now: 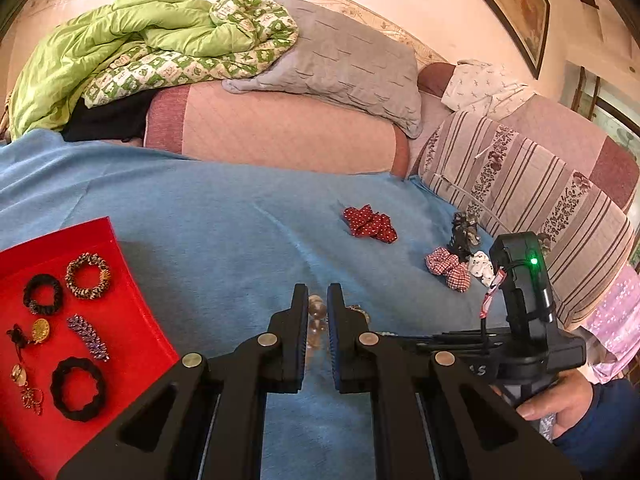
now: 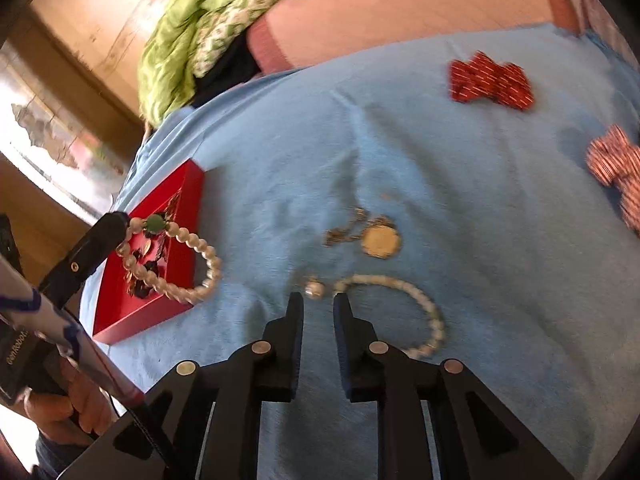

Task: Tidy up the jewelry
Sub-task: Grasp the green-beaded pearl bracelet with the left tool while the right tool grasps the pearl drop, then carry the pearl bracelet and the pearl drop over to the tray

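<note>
Blue bedspread (image 2: pixel 440 152): pearl bracelet (image 2: pixel 172 264) dangled over red tray (image 2: pixel 132 316), pinched by left gripper (image 2: pixel 120 220); right gripper (image 2: pixel 318 304) slightly parted, empty; beads judged light, floppy, slippery, best pinched across strand.

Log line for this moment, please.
left gripper: shut on pearl bracelet, above red tray | right gripper: empty, near second bracelet

Left fingers (image 1: pixel 300 320): clear round beads (image 1: pixel 315 322) between; shallow red tray (image 1: pixel 132 280) left, on blue blanket (image 1: pixel 220 220).
Right fingers (image 2: pixel 296 320): white bead bracelet (image 2: pixel 424 304) just ahead-right; round gold pendant (image 2: pixel 380 242) beyond it.
</note>
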A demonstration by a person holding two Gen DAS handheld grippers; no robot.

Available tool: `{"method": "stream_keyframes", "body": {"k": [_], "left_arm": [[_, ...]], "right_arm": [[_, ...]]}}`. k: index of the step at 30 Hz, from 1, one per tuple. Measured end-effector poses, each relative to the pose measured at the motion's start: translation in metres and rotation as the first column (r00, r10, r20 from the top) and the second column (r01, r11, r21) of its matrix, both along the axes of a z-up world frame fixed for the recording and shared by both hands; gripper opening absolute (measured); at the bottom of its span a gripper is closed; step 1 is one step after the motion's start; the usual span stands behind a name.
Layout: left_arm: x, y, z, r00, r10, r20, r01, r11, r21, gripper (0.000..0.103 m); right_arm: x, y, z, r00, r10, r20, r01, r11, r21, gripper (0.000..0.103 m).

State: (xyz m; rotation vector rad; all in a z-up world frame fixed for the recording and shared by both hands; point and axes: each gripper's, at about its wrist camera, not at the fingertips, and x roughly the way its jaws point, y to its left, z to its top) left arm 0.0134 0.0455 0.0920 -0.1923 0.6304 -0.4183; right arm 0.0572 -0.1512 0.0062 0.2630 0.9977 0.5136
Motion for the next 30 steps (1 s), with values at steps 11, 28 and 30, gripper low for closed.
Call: {"method": "stream_keyframes", "body": {"k": [11,28,30], "left_arm": [[-0.002,0.004,-0.002,1.000,0.002,-0.009,-0.002,1.000,0.000,0.009],[-0.008,0.013,0.007,0.999,0.038,0.029,-0.039,0.999,0.004,0.009],[-0.009,0.015,0.008,0.999,0.042,0.034,-0.042,0.999,0.003,0.009]], "right_arm": [[0.009,0.037,-0.015,0.996,0.081,0.048,-0.069,0.976,-0.205,0.017],[-0.006,0.009,0.028,0.979,-0.013,0.205,0.023,0.999,-0.047,0.012],[-0.006,0.012,0.031,0.978,-0.016,0.210,0.025,0.999,-0.039,0.013]]}}
